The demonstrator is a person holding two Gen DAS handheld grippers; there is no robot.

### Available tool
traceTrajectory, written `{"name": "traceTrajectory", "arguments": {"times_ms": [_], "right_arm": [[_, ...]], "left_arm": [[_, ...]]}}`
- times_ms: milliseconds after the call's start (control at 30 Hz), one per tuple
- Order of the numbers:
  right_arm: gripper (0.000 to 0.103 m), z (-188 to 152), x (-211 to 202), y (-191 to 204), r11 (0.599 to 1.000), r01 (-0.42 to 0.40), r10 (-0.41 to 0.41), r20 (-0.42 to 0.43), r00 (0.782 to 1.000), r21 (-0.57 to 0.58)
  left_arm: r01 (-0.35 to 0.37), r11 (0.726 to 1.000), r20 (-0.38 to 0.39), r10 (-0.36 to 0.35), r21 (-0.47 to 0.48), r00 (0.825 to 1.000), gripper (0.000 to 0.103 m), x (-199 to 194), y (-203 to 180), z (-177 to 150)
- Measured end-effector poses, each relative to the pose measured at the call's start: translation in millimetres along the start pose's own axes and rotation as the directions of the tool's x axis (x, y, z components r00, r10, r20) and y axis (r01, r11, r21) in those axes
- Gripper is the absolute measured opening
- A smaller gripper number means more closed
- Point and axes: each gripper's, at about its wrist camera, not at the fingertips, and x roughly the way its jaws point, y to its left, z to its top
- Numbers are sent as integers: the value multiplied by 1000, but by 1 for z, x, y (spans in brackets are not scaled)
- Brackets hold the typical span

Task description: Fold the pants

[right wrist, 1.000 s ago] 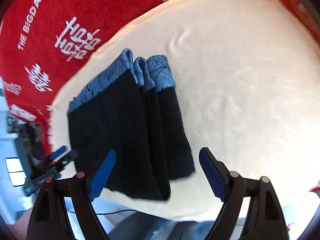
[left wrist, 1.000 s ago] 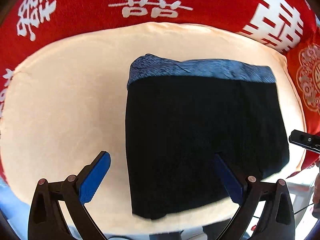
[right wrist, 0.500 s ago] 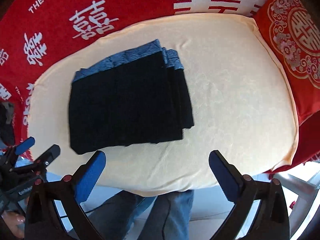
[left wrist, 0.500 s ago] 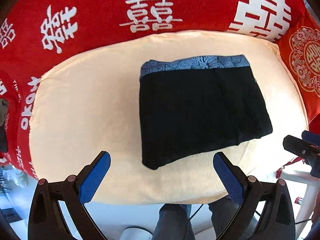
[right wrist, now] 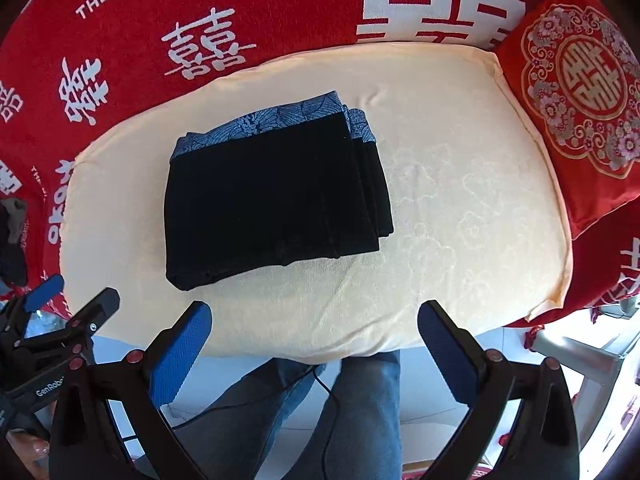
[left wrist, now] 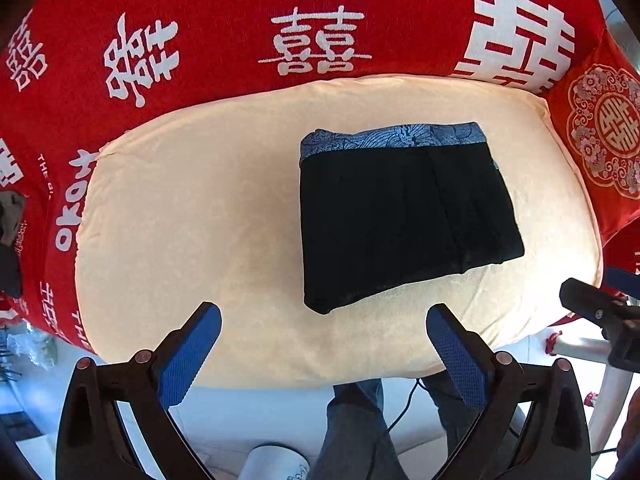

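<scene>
The black pants lie folded into a flat rectangle on the cream cushion, with the blue patterned waistband along the far edge. In the right wrist view the folded pants show stacked layers along their right side. My left gripper is open and empty, held above the cushion's near edge, back from the pants. My right gripper is open and empty, also back at the near edge. The left gripper also shows at the left of the right wrist view.
A red cloth with white characters covers the seat behind the cushion. A red embroidered pillow stands at the right. The person's legs in jeans and a cable are below the cushion edge.
Both grippers have pulled back and up from the pants, which now look smaller and farther away. The pants lie still in the same folded shape.
</scene>
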Motion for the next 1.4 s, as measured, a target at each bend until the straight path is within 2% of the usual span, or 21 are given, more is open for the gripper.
{"name": "traceTrajectory", "arguments": {"times_ms": [267, 433, 933, 1400], "right_arm": [[103, 6, -15, 2, 1000, 0, 0, 2, 1000, -26], [103, 11, -23, 0, 995, 53, -51, 16, 999, -89], [103, 23, -16, -9, 991, 27, -29, -12, 1000, -131], [103, 23, -14, -6, 991, 22, -25, -16, 1000, -136]], "left_arm": [[-2, 1000, -5, 2, -4, 1000, 103, -13, -9, 8], [-13, 1000, -32, 13, -17, 999, 103, -11, -20, 10], [-63, 998, -42, 62, -17, 997, 103, -19, -37, 15], [-64, 998, -37, 64, -14, 997, 103, -21, -36, 13]]}}
